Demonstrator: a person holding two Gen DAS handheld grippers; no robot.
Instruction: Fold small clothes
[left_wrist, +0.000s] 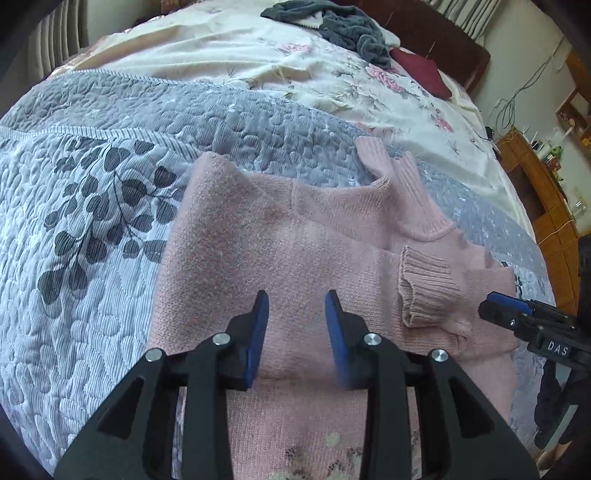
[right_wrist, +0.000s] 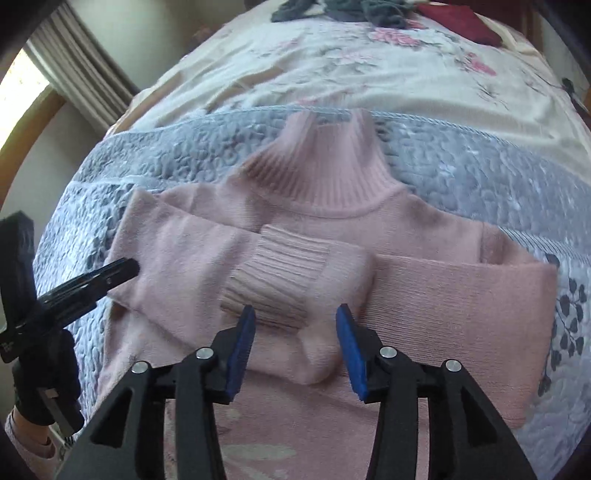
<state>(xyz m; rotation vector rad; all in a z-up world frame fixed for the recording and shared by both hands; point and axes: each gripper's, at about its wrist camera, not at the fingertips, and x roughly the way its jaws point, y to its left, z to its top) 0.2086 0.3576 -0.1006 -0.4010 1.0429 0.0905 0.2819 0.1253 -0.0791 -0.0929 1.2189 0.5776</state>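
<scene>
We hold the left gripper (left_wrist: 296, 301) and right gripper (right_wrist: 295, 315), lettered "DAS", jaws apart, above the pink sweater (right_wrist: 424, 295) with folded sleeves

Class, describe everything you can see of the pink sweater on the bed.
The pink sweater is a soft knit with a ribbed turtleneck collar and ribbed cuffs. It lies flat on the grey quilted bedspread, both sleeves folded across the chest, collar pointing away. A pale pattern shows near the hem. Both grippers are open above it; neither visibly grips it.
</scene>
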